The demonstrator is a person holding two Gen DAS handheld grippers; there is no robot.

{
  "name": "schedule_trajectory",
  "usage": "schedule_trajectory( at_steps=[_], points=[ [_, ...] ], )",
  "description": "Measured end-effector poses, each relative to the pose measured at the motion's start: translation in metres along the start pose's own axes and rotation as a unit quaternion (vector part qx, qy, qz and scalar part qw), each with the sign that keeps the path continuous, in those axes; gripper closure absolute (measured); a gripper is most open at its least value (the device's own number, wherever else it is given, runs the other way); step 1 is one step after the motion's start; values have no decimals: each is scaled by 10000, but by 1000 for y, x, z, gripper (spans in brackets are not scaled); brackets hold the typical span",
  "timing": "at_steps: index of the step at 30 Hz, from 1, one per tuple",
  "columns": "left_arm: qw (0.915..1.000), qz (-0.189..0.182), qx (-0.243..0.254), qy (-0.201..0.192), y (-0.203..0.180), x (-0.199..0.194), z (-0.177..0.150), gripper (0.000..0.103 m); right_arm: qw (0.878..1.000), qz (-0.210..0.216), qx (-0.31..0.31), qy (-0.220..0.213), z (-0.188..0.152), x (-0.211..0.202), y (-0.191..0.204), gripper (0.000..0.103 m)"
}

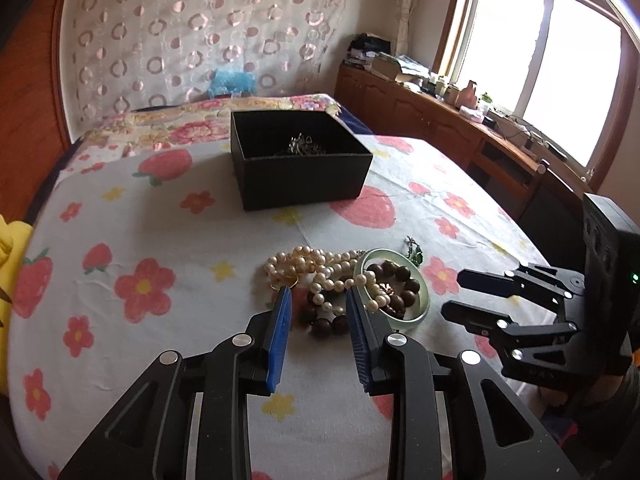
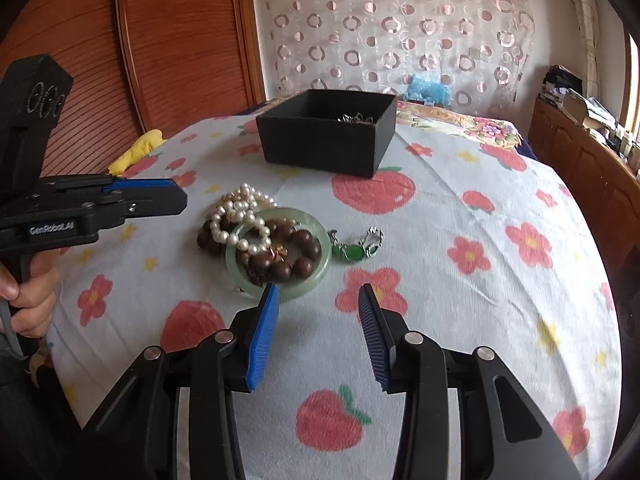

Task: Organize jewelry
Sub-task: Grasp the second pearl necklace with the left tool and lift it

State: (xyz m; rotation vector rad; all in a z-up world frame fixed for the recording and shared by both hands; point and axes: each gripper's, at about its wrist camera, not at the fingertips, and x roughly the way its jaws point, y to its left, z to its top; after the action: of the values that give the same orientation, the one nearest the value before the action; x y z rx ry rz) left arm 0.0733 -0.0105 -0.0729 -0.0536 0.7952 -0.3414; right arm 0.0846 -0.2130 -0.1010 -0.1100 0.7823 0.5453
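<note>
A pile of jewelry lies on the flowered tablecloth: a pearl necklace (image 1: 320, 268) (image 2: 240, 208), a pale green jade bangle (image 1: 420, 308) (image 2: 240, 276), brown wooden beads (image 1: 396, 280) (image 2: 296, 256) and a green pendant with a silver chain (image 1: 414, 250) (image 2: 356, 248). A black open box (image 1: 296, 160) (image 2: 328, 132) with a silver chain inside stands behind. My left gripper (image 1: 318, 300) is open, its tips just at the near side of the pile. My right gripper (image 2: 316, 294) is open and empty, near the bangle's edge; it also shows in the left wrist view (image 1: 452, 292).
The tablecloth (image 1: 160, 220) covers a bed-like surface. A yellow cloth (image 2: 136, 152) lies at the left edge. A wooden cabinet (image 1: 440, 120) with clutter runs under the window on the right. A curtain (image 2: 400, 28) hangs behind.
</note>
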Motion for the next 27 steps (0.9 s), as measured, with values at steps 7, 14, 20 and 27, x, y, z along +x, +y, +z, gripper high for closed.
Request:
schedule_trajectory(
  at_steps=[7,14,20,27],
  points=[
    [9996,-114,-171,211,3,24,5,77,10000,4,6,-53,-1,0,0,59],
    [9991,-141,-233,330,3,40,12,80,9999,79,103,-47,-2,0,-2,59],
    [9986,-235,-322,346,6,42,9,89,9999,83,91,-31,-2,1,-1,59],
    [9995,-143,-280,-11,8,18,14,96,9999,93,72,11,-2,3,-1,59]
  ],
)
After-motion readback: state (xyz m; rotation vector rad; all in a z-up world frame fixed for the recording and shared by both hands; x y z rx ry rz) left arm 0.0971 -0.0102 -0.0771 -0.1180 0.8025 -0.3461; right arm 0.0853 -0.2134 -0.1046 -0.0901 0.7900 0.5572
